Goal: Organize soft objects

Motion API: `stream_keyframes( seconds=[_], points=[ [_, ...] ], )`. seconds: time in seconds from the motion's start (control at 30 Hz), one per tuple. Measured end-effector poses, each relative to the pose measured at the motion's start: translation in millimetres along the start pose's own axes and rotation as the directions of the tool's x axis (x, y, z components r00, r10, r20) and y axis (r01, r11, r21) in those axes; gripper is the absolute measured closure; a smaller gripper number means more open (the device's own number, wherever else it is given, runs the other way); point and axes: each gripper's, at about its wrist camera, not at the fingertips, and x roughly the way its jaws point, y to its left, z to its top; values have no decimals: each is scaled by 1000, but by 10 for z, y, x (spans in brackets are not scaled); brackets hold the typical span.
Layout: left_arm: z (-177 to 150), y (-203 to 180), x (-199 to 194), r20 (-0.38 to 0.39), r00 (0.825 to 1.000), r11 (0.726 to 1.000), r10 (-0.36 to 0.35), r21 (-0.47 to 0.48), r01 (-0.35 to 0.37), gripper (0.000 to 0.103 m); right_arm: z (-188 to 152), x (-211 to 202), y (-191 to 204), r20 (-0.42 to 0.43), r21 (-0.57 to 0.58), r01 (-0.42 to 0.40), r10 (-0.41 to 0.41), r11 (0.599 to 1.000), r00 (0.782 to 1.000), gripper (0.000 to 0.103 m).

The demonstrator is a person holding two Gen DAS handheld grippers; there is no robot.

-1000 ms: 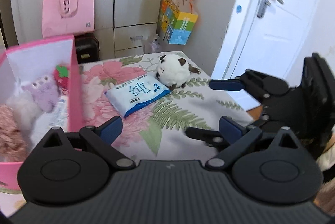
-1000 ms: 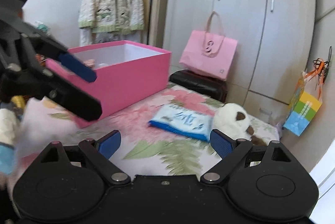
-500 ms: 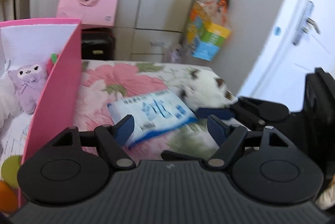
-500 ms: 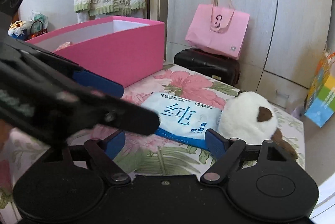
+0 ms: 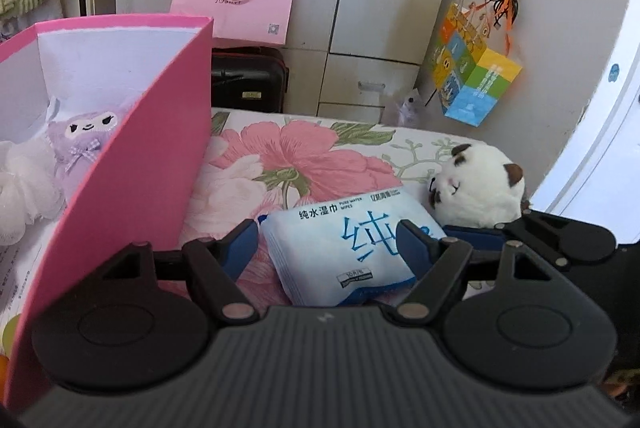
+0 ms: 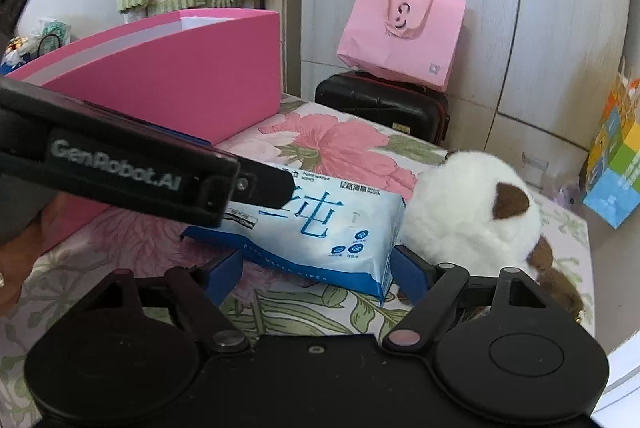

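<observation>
Floral cloth (image 5: 320, 156) covers the bench, with wardrobe doors (image 6: 460, 8) behind it. One pink box (image 5: 132, 164) stands at the left and holds one purple plush (image 5: 86, 136) beside a white puff (image 5: 24, 184). One wipes pack (image 5: 344, 248), pale blue with darker blue edges and a large blue character, lies on the cloth just right of the box, touching one white plush (image 5: 476, 188) with brown ears. Both grippers straddle the pack: the left gripper (image 5: 324, 248) and right gripper (image 6: 318, 272) each have fingers spread at its ends, and I cannot tell whether any pad presses it.
</observation>
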Motion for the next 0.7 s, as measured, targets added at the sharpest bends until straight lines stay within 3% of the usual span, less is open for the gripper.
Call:
stream_keyframes(
  seconds=[0.13,0.23,0.6,0.7],
  points=[
    [-28,-33,31,-10,1000,1000,14,12,-14,34,3,28,-40,1,32,-4,4,999,1000,15],
    [-49,-8,188,-91,995,999,-25,-40,21,40,4,45,-40,-3,29,-13,13,1000,1000,13],
    [-78,4,229,-56,998,998,-25,-65,22,42,47,112,-65,-16,21,-37,37,999,999,8],
    [-80,3,221,-50,998,997,-39,-62,35,47,47,109,-16,-17,-5,-40,39,999,999,15]
  ],
)
